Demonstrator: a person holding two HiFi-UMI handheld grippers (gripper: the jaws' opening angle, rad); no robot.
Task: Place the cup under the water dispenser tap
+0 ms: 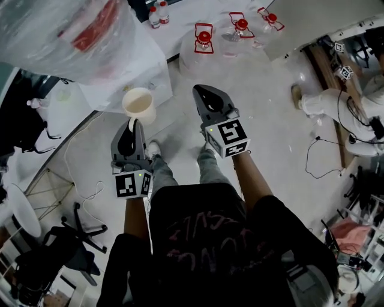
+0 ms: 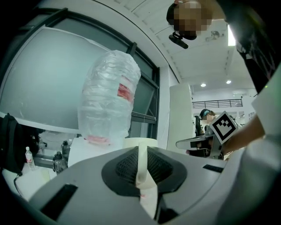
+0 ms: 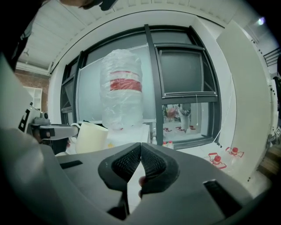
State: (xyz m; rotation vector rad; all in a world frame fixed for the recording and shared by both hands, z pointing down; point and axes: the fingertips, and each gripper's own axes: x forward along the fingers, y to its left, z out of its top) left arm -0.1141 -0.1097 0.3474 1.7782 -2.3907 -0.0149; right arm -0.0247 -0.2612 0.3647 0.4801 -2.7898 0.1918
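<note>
A cream cup (image 1: pixel 139 105) hangs in front of the white water dispenser (image 1: pixel 129 81), whose plastic-wrapped bottle (image 1: pixel 60 33) fills the upper left. My left gripper (image 1: pixel 133 124) is shut on the cup's rim; the cup wall (image 2: pixel 141 160) runs between the jaws in the left gripper view, with the bottle (image 2: pixel 109 101) beyond it. My right gripper (image 1: pixel 202 92) is shut and empty, to the right of the cup. In the right gripper view its jaws (image 3: pixel 140 148) meet, and the cup (image 3: pixel 91 137) shows at left beside the bottle (image 3: pixel 122 88). The tap is not visible.
Large clear water jugs with red handles (image 1: pixel 204 39) stand on the floor beyond the dispenser, with small bottles (image 1: pixel 157 15) further back. A person in white (image 1: pixel 336 102) crouches at right near cables. A black chair (image 1: pixel 81 237) stands lower left.
</note>
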